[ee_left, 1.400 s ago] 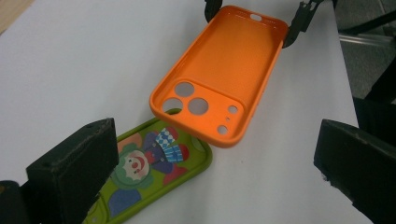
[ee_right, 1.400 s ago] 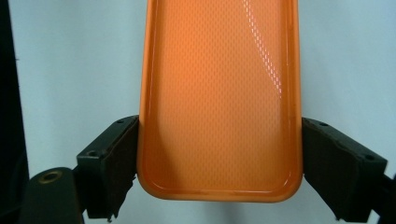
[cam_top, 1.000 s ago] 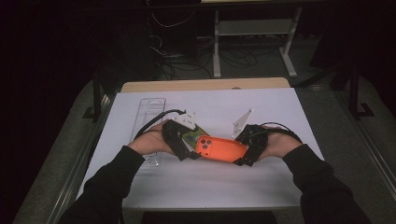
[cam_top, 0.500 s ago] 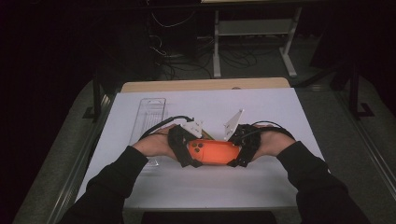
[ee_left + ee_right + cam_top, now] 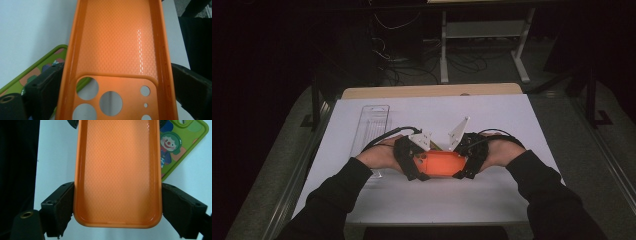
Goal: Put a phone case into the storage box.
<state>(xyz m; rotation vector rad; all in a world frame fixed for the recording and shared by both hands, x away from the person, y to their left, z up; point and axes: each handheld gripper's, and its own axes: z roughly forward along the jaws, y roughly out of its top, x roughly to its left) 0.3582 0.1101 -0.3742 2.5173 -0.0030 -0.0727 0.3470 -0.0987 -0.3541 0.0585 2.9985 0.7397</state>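
Two tools, one item held between them. Left tool (image 5: 419,162): clenched on the camera-cutout end of the orange phone case (image 5: 441,164), one jaw on each long edge as seen in the left gripper view. Right tool (image 5: 462,161): clenched on the opposite, plain end of the same case, jaws pressing both long rims in the right gripper view. Location of case: centre of the white surface (image 5: 512,120), nearer the person than the far edge, spanning the gap between the two hands; whether it rests on the sheet or is lifted just off it cannot be told. Description of case (image 5: 117,47): soft-looking orange shell, open side facing the cameras, raised rim all round, fine dotted texture on the inner floor, a block of round lens openings at one end, rounded corners at the other (image 5: 117,177). Adjacent item: green phone case with a clown print (image 5: 176,147), lying flat on the surface just beside and partly under the orange one. Further item: clear plastic tray (image 5: 373,127), left and far of the hands, apart from them. Progress, as judged: both grasps are secured; the shell appears undeformed, so any flexing, turning or placing is yet to be done.
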